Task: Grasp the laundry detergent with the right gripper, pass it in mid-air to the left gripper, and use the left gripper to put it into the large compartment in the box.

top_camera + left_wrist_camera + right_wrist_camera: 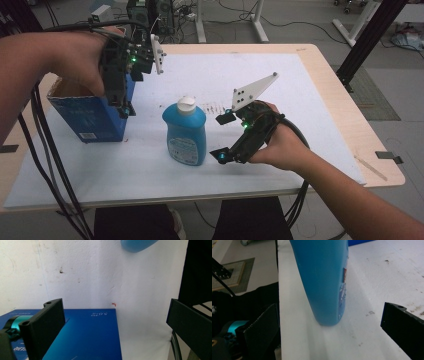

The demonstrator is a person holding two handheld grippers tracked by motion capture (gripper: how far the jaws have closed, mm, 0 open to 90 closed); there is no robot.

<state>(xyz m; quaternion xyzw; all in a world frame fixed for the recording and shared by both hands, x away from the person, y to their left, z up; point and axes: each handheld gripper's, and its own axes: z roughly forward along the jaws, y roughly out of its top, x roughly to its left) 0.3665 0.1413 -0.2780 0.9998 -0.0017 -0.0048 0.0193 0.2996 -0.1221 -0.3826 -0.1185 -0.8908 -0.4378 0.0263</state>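
A blue bottle (185, 132) with a white cap stands upright in the middle of the white mat (300, 100). My right gripper (220, 137) is open just to its right, near the bottle's lower half. In the right gripper view the bottle (324, 277) stands between and beyond the wide-apart jaws of my right gripper (329, 315), untouched. A blue cardboard box (90, 117) stands at the left. My left gripper (129, 92) points down over its right end, open and empty. In the left gripper view one jaw is over the box (87, 335) and the other is beside it.
The mat covers a wooden table (350, 115) whose bare edge shows at the right. Black cables hang off the front left. The bottle's base (137, 245) shows at the top of the left gripper view. Desk legs and equipment stand on the floor beyond the table.
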